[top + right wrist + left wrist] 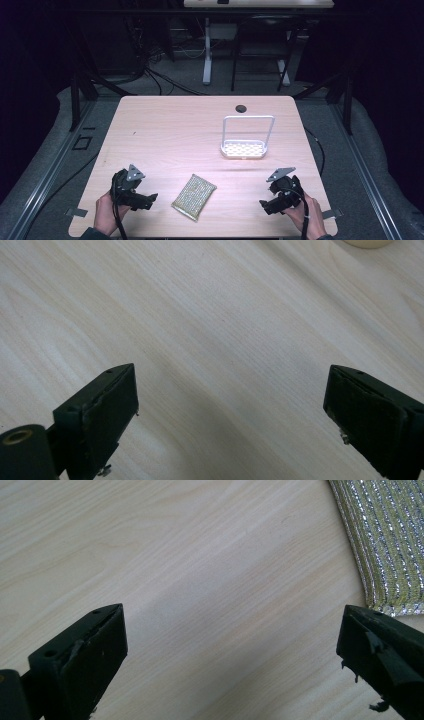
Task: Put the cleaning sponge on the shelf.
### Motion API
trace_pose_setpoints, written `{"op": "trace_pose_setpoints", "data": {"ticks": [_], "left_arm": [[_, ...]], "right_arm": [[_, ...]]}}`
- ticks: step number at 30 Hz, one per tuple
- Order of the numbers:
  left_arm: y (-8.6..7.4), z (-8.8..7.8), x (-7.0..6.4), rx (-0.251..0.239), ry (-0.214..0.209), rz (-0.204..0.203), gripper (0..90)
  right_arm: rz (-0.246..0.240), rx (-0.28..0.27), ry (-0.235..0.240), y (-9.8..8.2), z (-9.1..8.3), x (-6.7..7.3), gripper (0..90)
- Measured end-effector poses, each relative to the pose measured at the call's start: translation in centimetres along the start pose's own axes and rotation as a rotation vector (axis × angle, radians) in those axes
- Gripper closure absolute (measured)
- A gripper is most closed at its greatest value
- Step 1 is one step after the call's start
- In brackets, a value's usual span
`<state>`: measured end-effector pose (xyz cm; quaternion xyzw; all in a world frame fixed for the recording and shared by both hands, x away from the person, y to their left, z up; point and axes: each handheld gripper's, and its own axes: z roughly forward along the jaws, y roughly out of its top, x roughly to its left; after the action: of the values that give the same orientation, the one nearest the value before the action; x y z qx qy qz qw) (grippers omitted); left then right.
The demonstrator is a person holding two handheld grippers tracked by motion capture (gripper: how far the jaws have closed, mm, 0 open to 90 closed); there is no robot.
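Black jaws are rising from the bottom of both gripper views, and in each they are standing wide apart with nothing but bare wood between them. Along the left gripper [227, 645], its own view is catching what the high view is too coarse to give: the weave of the sponge [387, 540], yellow-green threads shot with silver, with its stitched edge running down the upper right corner of the frame, just beyond the far jaw and not touching it. Along the right gripper [232, 405], the pale grain of the table [210, 315] is running slantwise, and a cream rounded edge, too little of it showing to tell what it is, is peeking in at the top right. From above, the high view is laying out the whole scene: the left gripper [145, 200] and the right gripper [265, 206] are resting low near the front edge of the table [165, 125], each in a hand, pointing inward toward one another. Between them, nearer the left one, the sponge [194, 196] is lying flat, a flat rectangle with its long axis slanting from near-left to far-right. Farther back and to the right, a white rack [244, 145] with a tall wire handle is standing upright, well apart from the sponge, and a dark round hole [241, 108] is sitting near the far edge
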<state>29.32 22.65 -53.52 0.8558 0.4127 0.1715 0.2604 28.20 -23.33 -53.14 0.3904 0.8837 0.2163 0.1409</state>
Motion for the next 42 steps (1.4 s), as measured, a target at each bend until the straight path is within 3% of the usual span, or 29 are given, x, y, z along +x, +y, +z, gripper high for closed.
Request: {"op": "trace_pose_setpoints", "data": {"ticks": [4, 10, 14, 20, 25, 33, 35, 42], "left_arm": [[-0.1, 0.4, -0.2, 0.032, -0.011, 0.008, 0.0], [0.0, 0.3, 0.0, 0.018, -0.012, -0.006, 0.0], [-0.1, 0.6, 0.0, 0.044, -0.017, 0.008, 0.0], [-0.4, 0.1, 0.0, 0.027, -0.008, -0.005, 0.0], [-0.6, 0.1, 0.0, 0.037, -0.009, -0.006, 0.0], [-0.7, 0.0, 0.2, 0.033, -0.013, -0.018, 0.0], [-0.5, 0.1, 0.1, 0.032, -0.014, -0.015, 0.0], [-0.6, 0.0, -0.1, 0.032, -0.013, -0.007, 0.0]], "right_arm": [[0.003, -0.016, 0.01, 0.2, -0.2, 0.2, 6.3], [-0.02, -0.033, 0.045, 0.9, -0.1, 1.0, 5.4], [-0.036, -0.041, 0.057, 1.6, 0.1, 1.4, 4.6], [-0.066, -0.053, 0.073, 2.7, 0.4, 2.0, 3.2], [-0.082, -0.081, 0.131, 4.0, 0.9, 3.0, 1.6], [-0.124, -0.084, 0.199, 5.5, 1.8, 4.6, 0.8], [-0.146, -0.077, 0.246, 6.1, 2.2, 5.0, 0.1], [-0.165, -0.08, 0.258, 7.8, 2.7, 6.2, 0.0]]}}
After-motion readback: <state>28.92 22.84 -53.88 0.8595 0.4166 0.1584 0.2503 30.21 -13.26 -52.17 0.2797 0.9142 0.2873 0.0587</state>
